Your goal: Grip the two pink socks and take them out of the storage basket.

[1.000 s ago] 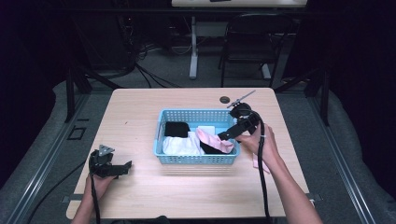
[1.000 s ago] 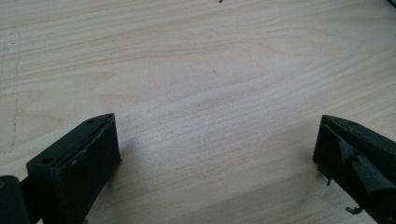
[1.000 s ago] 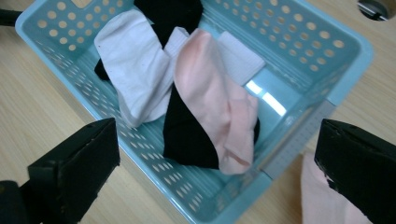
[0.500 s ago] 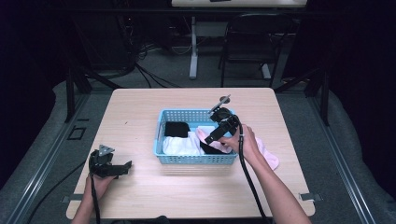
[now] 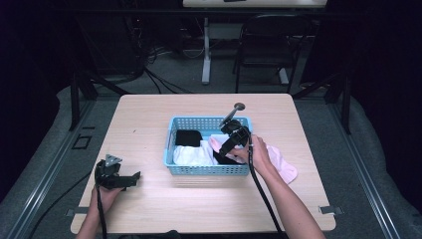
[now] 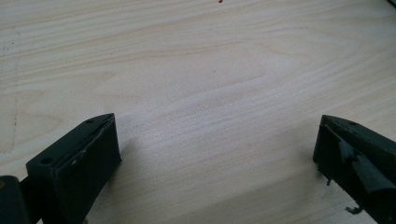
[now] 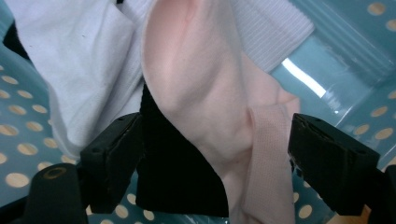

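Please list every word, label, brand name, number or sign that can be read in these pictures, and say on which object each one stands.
There is no readable text in these pictures.
The blue basket has only round holes in its walls, no label.
The pink sock, the white sock and the black sock show no print or tag.
The wooden table and both grippers carry no legible marking.

The high view hangs above the person's side, facing forward and down over the whole surface (image 5: 149, 204), chairs beyond at twelve o'clock. The left gripper view skims very near bare wood at seven o'clock. The right gripper view sits close inside the blue basket (image 7: 336, 51) (also seen from above, centre) (image 5: 206, 170), on pink cloth (image 7: 196, 84).
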A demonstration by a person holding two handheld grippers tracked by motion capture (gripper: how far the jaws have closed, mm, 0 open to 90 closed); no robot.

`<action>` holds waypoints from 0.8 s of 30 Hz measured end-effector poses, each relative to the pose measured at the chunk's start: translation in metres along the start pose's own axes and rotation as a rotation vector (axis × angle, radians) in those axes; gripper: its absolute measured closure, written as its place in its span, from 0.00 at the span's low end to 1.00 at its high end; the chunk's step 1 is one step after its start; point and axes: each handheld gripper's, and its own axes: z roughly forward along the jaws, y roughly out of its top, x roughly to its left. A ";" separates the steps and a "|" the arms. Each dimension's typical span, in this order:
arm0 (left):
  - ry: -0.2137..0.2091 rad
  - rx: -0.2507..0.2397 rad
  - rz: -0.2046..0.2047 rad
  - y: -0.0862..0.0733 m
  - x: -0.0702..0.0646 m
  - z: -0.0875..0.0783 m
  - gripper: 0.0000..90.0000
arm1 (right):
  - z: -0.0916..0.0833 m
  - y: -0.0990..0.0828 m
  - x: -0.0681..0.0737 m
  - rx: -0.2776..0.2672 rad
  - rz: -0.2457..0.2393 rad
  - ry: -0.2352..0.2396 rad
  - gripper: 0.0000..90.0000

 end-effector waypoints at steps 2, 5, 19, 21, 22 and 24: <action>0.000 0.000 -0.001 0.000 0.000 0.000 0.01 | 0.002 0.002 -0.001 0.028 -0.012 -0.007 0.22; 0.000 0.000 -0.001 0.000 0.000 0.000 0.01 | 0.006 0.003 -0.001 0.040 -0.005 -0.018 0.25; -0.004 0.000 -0.001 0.000 0.000 0.000 0.01 | 0.019 0.007 -0.005 0.083 0.013 -0.064 0.47; -0.003 0.001 -0.001 0.000 0.000 0.000 0.01 | 0.020 0.008 -0.006 0.093 0.016 -0.071 0.55; -0.003 0.000 0.000 0.000 0.000 0.000 0.01 | 0.021 0.008 -0.007 0.099 0.015 -0.070 0.56; -0.003 0.000 0.000 0.000 0.000 0.000 0.01 | 0.022 0.010 -0.008 0.118 0.016 -0.073 0.64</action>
